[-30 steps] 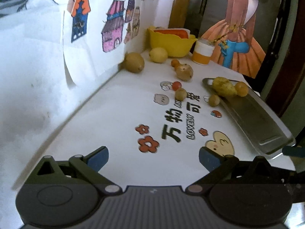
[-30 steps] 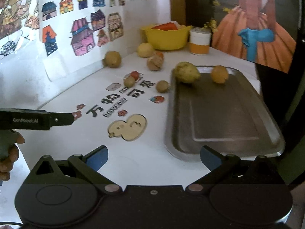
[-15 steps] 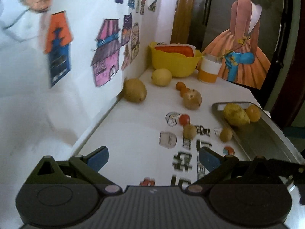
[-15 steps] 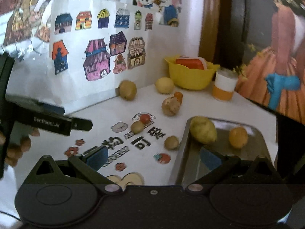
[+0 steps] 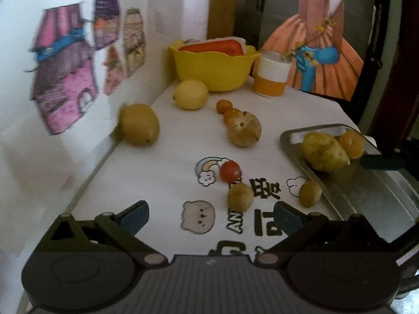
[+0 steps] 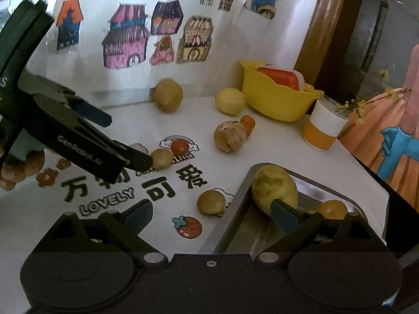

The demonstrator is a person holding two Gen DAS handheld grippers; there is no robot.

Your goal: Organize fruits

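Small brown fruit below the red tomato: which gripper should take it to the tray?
Left, probably. The left gripper has open jaws aimed at the small brown fruit, close ahead. The right gripper, also open, sits over the tray edge, nearer another fruit.

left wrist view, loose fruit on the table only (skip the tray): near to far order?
Small brown fruit by the printed text → red tomato → large mottled brown fruit → yellow lemon. Left out: the small fruit beside the tray and the one by the wall, whose depths are too close to others.
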